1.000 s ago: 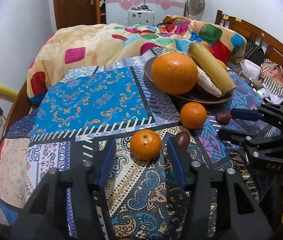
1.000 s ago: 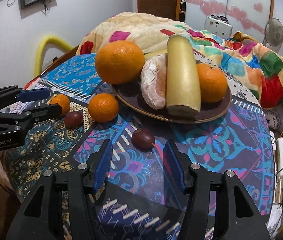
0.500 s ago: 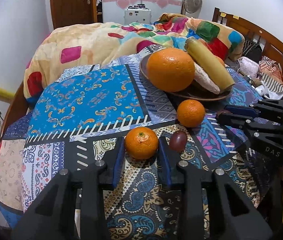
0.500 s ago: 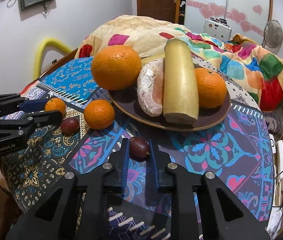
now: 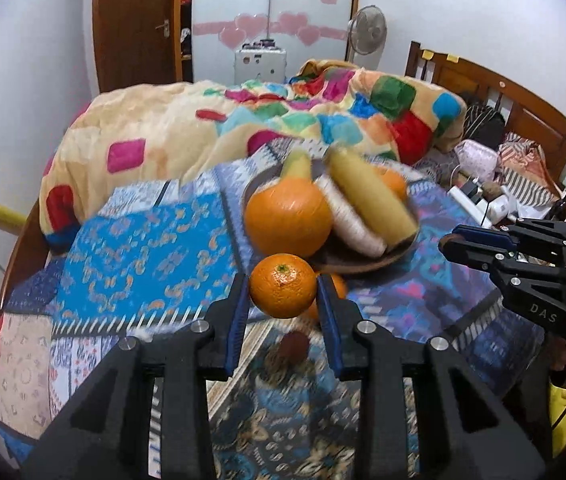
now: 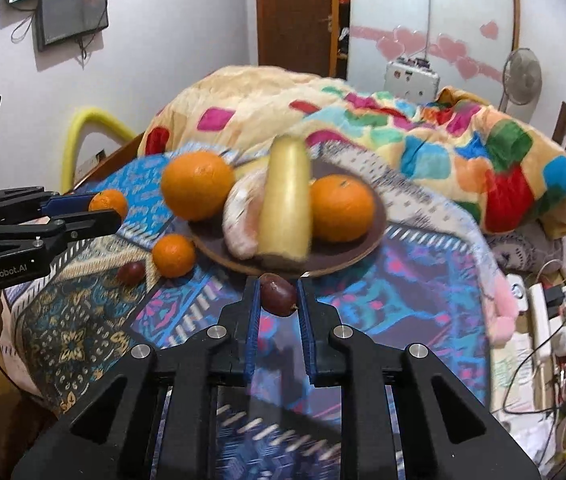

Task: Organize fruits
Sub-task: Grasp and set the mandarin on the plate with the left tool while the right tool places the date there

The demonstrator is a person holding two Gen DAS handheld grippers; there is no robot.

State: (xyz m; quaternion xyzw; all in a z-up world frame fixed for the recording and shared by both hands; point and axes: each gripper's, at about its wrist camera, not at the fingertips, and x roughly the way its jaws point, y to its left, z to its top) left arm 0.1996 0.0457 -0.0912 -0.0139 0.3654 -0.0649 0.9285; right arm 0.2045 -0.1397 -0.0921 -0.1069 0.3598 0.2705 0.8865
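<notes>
Since the earlier frames both hand-held grippers had closed and lifted: the left hand-held gripper (image 5: 283, 296) clamped a mandarin (image 5: 282, 290), the right hand-held gripper (image 6: 279, 294) a dark grape (image 6: 277, 288), both frame-centre (the plate (image 6: 363, 246) just beyond). Probably they were bound for it. A patterned bedspread (image 5: 143, 240) covered the bed, quilt (image 5: 203, 128) and wardrobe (image 5: 271, 8) above.

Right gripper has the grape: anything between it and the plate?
Nothing visible does. The right gripper holds the grape just short of the plate's near rim; the free spot is behind the banana.
</notes>
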